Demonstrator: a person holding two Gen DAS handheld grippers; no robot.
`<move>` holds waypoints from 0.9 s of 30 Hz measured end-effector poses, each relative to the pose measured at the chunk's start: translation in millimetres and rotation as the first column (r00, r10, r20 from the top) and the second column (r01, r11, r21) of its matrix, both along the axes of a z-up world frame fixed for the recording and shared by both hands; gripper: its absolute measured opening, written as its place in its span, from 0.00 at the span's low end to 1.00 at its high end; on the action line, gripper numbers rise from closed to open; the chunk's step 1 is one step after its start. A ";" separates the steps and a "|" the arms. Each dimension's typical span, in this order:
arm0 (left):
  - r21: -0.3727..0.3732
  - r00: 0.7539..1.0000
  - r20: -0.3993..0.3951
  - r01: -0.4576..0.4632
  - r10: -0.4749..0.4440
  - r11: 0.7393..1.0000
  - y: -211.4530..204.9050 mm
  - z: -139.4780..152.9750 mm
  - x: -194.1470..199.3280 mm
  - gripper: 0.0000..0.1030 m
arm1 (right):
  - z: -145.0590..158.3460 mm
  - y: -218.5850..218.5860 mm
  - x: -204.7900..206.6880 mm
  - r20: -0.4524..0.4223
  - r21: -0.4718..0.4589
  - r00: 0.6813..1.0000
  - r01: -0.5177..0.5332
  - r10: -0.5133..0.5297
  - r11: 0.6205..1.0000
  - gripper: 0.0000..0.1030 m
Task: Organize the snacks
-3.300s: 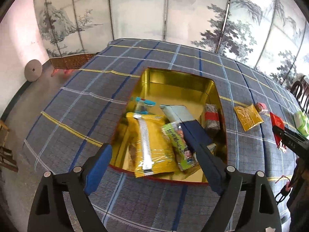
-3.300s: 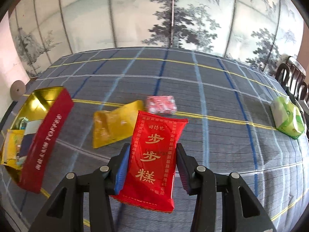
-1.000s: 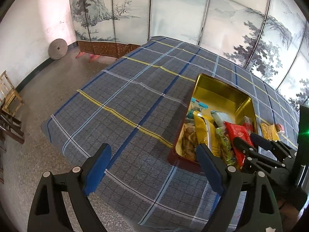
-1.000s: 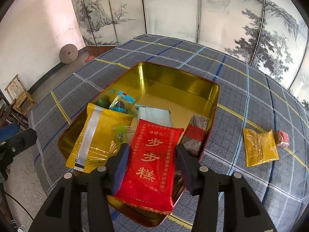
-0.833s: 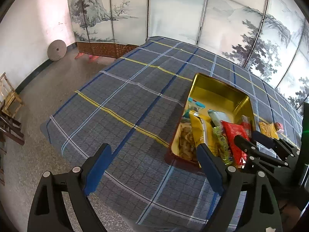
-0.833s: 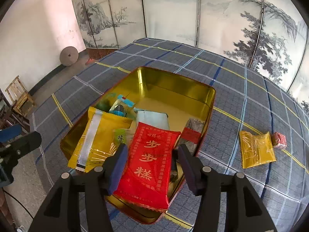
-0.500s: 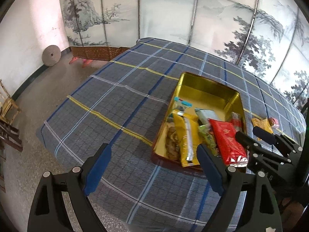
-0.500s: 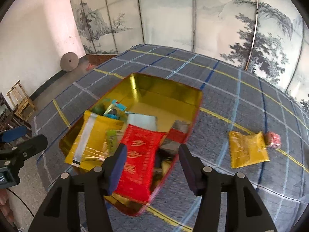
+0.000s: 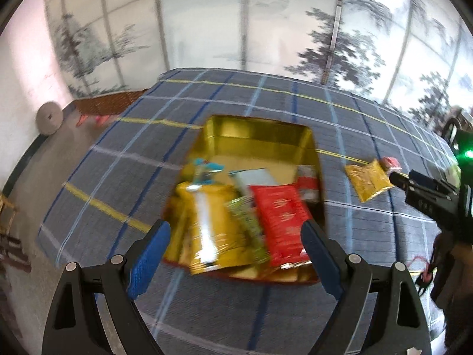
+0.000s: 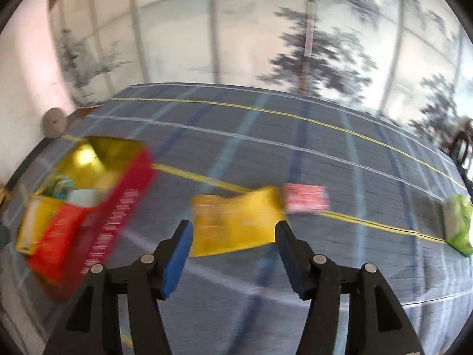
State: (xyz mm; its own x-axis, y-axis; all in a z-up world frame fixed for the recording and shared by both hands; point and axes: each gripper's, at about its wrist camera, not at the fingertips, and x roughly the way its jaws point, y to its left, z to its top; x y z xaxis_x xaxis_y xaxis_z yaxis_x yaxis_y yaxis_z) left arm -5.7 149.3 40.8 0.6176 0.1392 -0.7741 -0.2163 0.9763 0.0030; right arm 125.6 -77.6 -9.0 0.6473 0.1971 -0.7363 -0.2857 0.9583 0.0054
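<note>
While both hand-held grippers gape empty, gold tin (image 9: 260, 136) holds red packet (image 9: 282, 222)

A traditionally furnished room, likely a home; an ink-painted folding screen (image 9: 242, 26) backs a table under plaid cloth (image 9: 266, 109); dark wooden chair (image 10: 462, 148) at right; round stone disc (image 9: 48, 116) against the wall.

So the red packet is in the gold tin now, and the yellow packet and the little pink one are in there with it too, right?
Not quite. The red packet does lie in the gold tin, but the yellow packet and the little pink one are outside it, lying on the checked tablecloth beside the tin. The right wrist view shows this, with the open right gripper in front of the yellow packet.
</note>
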 end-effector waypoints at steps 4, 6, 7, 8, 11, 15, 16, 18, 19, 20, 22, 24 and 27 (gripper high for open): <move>0.020 0.997 -0.003 0.072 -0.072 0.997 -27.2 -1.4 20.0 0.85 | -9.3 -35.4 25.5 -0.009 0.000 0.998 0.055 -0.055 0.998 0.59; 0.018 0.994 -0.006 0.107 -0.107 0.994 -38.8 -2.7 29.5 0.85 | -14.1 -44.2 37.4 -0.014 0.007 0.998 0.058 -0.058 0.998 0.59; 0.014 0.992 -0.008 0.126 -0.126 0.992 -45.4 -4.1 34.7 0.86 | -16.6 -46.7 43.2 -0.017 0.007 0.998 0.057 -0.057 0.998 0.60; 0.009 0.989 -0.015 0.144 -0.144 0.989 -52.7 -6.1 41.7 0.86 | -18.8 -47.6 47.7 -0.018 0.006 0.998 0.055 -0.055 0.998 0.60; 0.006 0.982 -0.027 0.189 -0.189 0.982 -70.3 -11.8 58.1 0.86 | -29.2 -48.9 64.8 -0.026 -0.010 0.998 0.052 -0.052 0.999 0.61; 0.017 0.969 -0.047 0.242 -0.241 0.970 -92.0 -18.8 76.0 0.86 | -39.4 -50.0 76.8 -0.038 0.003 0.999 0.039 -0.039 0.999 0.62; 0.025 0.965 -0.050 0.258 -0.256 0.966 -98.1 -20.7 80.7 0.86 | -40.7 -50.3 79.7 -0.036 0.013 0.999 0.035 -0.035 0.999 0.62; 0.039 0.957 -0.053 0.288 -0.285 0.957 -109.2 -24.8 89.7 0.86 | -41.8 -49.2 83.5 -0.031 0.021 0.999 0.028 -0.027 0.999 0.63; 0.045 0.954 -0.060 0.296 -0.293 0.954 -113.2 -27.0 93.5 0.86 | -42.5 -48.5 85.2 -0.032 0.023 0.999 0.025 -0.024 0.999 0.63; 0.051 0.949 -0.073 0.310 -0.306 0.950 -118.8 -29.8 98.7 0.86 | -43.2 -48.2 86.9 -0.033 0.026 0.999 0.021 -0.020 0.999 0.63; 0.054 0.941 -0.078 0.333 -0.328 0.941 -125.2 -32.4 105.6 0.87 | -45.4 -46.5 89.6 -0.040 0.031 0.999 0.013 -0.012 0.999 0.63; 0.067 0.935 -0.082 0.351 -0.345 0.934 -132.0 -35.0 111.4 0.87 | -47.0 -45.3 90.9 -0.040 0.040 0.999 0.008 -0.007 0.999 0.63; 0.066 0.925 -0.090 0.376 -0.369 0.924 -138.3 -38.2 120.2 0.87 | -50.2 -44.1 94.7 -0.046 0.041 0.999 -0.008 0.010 0.999 0.63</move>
State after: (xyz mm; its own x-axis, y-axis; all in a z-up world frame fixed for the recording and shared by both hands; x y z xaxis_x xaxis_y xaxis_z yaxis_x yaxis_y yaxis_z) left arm 114.5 11.1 2.6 0.5776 -0.0260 -0.8159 0.1668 0.9822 0.0868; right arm 220.3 -121.7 -59.2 0.6111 0.2333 -0.7564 -0.2927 0.9544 0.0579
